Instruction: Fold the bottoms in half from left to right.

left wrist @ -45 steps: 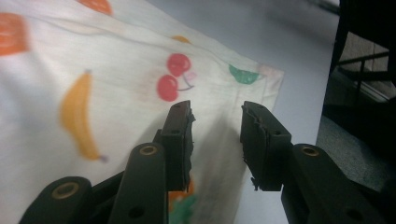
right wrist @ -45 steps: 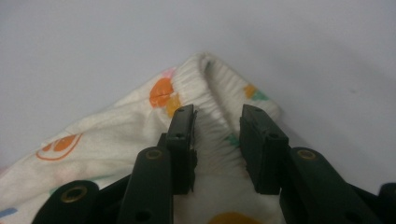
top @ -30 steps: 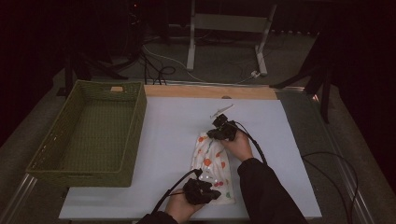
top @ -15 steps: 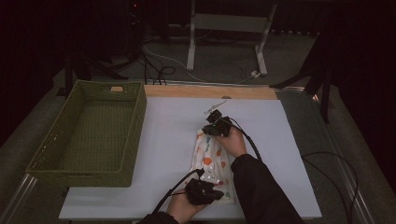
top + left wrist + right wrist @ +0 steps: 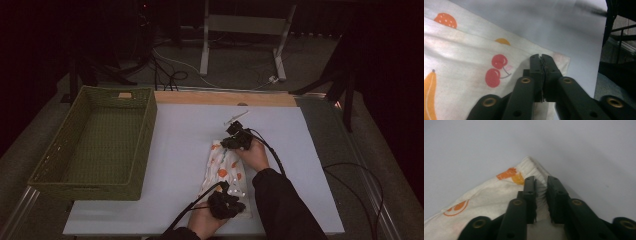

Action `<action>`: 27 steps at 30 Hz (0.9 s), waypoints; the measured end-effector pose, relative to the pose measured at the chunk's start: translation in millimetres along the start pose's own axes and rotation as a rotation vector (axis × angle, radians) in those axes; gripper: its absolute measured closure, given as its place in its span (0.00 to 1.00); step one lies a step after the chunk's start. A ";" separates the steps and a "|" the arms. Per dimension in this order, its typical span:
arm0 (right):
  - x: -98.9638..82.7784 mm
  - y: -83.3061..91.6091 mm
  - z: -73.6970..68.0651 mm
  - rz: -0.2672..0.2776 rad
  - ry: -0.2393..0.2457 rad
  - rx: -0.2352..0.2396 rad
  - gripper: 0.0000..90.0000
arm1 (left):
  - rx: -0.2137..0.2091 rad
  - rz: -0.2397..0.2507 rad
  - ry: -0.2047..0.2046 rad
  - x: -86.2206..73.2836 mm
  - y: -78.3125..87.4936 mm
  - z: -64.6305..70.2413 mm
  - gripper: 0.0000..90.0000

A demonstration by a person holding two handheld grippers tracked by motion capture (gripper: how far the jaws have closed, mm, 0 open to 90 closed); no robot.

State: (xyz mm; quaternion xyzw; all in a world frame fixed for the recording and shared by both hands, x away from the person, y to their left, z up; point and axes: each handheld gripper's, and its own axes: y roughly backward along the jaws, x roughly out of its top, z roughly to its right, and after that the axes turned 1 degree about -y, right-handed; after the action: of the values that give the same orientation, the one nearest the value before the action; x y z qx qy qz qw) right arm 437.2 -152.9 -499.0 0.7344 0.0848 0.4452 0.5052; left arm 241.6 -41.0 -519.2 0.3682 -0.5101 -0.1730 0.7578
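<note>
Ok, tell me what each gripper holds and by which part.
Both hold the fruit-print cloth: the left gripper is shut on its near corner, the right gripper pinches the gathered far edge.

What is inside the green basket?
Nothing can be seen inside the green basket; its woven floor looks bare. The near wall hides a strip of that floor.

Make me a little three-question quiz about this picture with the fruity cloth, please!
1. True or false: the green basket has something in it.
2. What does the left gripper pinch? A) a cable B) the fruit-print cloth C) the basket rim
3. Which end of the cloth has the right gripper over it, the near one or the far one?

Key: 1. False, it looks empty. 2. B, its jaws are closed on the cloth's edge. 3. The far end, where ruffled fabric sits between its jaws.
</note>
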 end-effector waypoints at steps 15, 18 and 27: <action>18.0 6.9 -10.2 0.060 0.055 -0.061 0.94 | -0.117 0.073 0.007 2.4 12.6 8.4 1.00; 21.1 6.5 -12.9 0.067 0.055 -0.069 0.94 | -0.123 0.067 0.010 1.5 9.7 9.8 1.00; 8.3 -1.5 -6.5 0.045 0.011 -0.038 0.71 | -0.105 0.051 0.017 -2.2 8.2 5.0 0.88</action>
State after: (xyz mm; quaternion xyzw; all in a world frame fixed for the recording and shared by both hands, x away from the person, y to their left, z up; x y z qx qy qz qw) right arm 437.7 -143.1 -494.8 0.7240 0.0626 0.4618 0.5085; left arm 235.2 -36.0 -513.5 0.3163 -0.5029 -0.1770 0.7847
